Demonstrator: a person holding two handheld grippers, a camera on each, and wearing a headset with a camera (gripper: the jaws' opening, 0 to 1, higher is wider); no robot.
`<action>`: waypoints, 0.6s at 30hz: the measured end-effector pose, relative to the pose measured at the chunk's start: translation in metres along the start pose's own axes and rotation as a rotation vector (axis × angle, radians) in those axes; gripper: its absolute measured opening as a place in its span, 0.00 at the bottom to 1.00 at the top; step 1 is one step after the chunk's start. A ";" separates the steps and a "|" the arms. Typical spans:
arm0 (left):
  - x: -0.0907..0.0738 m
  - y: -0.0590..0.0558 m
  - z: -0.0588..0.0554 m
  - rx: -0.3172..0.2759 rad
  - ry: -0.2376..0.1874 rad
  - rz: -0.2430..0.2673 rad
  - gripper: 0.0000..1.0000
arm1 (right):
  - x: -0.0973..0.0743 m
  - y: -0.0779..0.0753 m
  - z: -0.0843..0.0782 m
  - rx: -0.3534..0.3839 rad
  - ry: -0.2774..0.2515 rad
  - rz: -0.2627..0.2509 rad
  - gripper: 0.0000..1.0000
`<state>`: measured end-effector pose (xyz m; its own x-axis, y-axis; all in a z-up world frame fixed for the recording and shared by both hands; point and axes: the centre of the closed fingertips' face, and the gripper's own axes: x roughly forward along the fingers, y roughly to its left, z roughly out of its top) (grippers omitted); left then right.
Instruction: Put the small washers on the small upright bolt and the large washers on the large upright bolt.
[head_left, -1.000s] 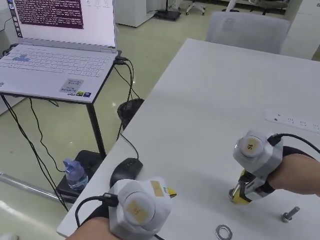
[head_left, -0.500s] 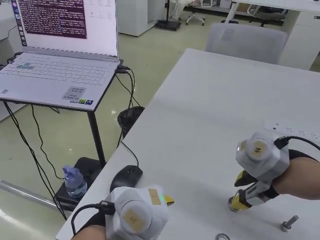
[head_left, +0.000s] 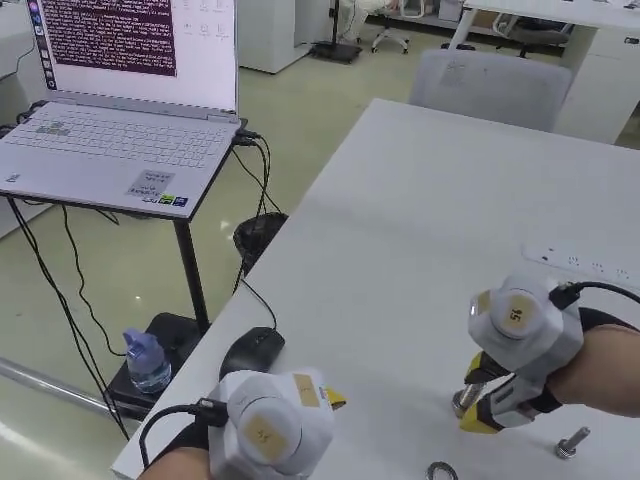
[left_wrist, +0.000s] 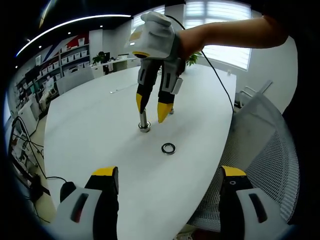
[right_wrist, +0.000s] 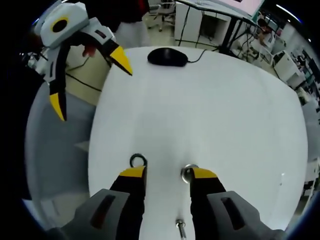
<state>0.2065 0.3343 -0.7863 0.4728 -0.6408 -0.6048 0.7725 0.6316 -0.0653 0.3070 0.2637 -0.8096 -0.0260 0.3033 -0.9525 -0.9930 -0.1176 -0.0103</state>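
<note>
Washers first: you have one washer (left_wrist: 168, 148) in sight, a metal ring lying flat on the white table (head_left: 420, 230). Bolts number two. The large upright bolt (left_wrist: 144, 122) stands on its head just beyond the washer as your left gripper view looks at it. The small bolt (head_left: 570, 442) stands to the right of the large one, close to the table's near edge and apart from both.

Your right gripper (left_wrist: 152, 106) hangs over the large bolt with its jaws parted and nothing between them. In the left gripper view one yellow tip sits right above the top of the bolt, while the other tip hangs free beside it. In the right gripper view the washer lies just off the tip of one jaw and the large bolt's top shows at the tip of the other. The washer is not inside the gap. It rests on the table a little nearer to you than the jaws.

Your left gripper (left_wrist: 168, 172) is held at the near left edge of the table, jaws spread wide and empty. It points across at the washer and the large bolt and is well apart from them.

One black mouse (head_left: 250, 350) lies on the table's left edge. One white power strip (head_left: 585, 258) lies far right. Off the table to the left, one open laptop (head_left: 110, 140) sits on a stand, one blue bottle (head_left: 148, 362) stands below it, and one grey chair (head_left: 490, 85) stands at the far end.
</note>
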 end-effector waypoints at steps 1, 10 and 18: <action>0.000 0.000 0.000 -0.001 -0.003 0.001 0.83 | 0.000 0.003 0.000 -0.005 0.001 0.001 0.36; 0.000 0.000 0.003 0.003 -0.010 0.002 0.86 | 0.002 0.030 -0.003 -0.010 -0.005 0.013 0.36; -0.001 0.003 0.006 0.013 -0.015 0.004 0.87 | 0.003 0.042 -0.004 -0.024 -0.013 0.014 0.37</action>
<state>0.2108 0.3337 -0.7808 0.4824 -0.6447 -0.5930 0.7760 0.6286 -0.0521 0.2655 0.2561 -0.8141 -0.0418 0.3138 -0.9486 -0.9895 -0.1445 -0.0042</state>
